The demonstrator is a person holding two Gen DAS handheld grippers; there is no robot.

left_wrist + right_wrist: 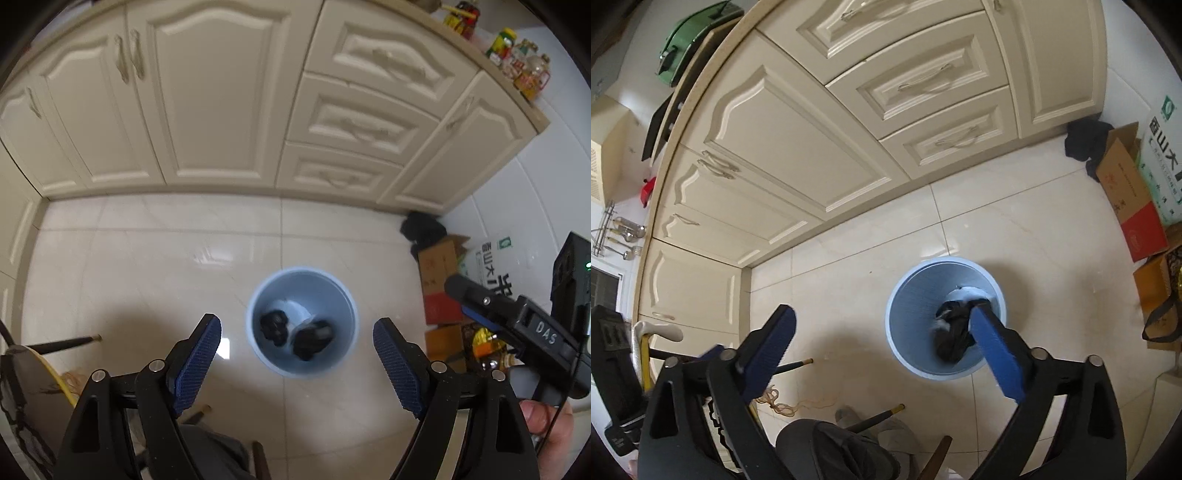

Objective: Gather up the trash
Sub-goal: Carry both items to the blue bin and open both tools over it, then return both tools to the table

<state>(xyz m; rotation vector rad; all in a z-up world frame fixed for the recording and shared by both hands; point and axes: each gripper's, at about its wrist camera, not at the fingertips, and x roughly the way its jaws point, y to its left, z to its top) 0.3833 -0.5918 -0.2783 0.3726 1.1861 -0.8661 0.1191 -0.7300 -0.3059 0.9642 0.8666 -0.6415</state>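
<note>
**A:** Where does the trash sit at this moment?

**B:** Inside the round pale-blue plastic bin [302, 325] on the glossy cream floor tiles [147, 266]. Two crumpled black lumps of trash [312, 339] lie at its bottom on something white. They look blurred, so they may not have settled.

**A:** And the grippers?

**B:** The left gripper [297, 363] hangs above the bin with its blue pads spread wide and nothing between them. The right gripper [882, 354] is spread wide as well and empty; its right pad [995, 356] overlaps the bin mouth in its own view.

**A:** So how to finish the drop well?

**B:** I judge the release done. Keep both pairs of pads apart and lift straight up, so no finger catches the rim and tips the light bin. Then look for what is left: the tangle of tan string [783, 404] on the floor near the dark chair legs [792, 365] looks like a candidate.

**A:** Any hazard?

**B:** The cardboard boxes [1123, 192] by the cream cabinets [798, 140] stand well clear. The chair legs crowd the next reach more.
</note>
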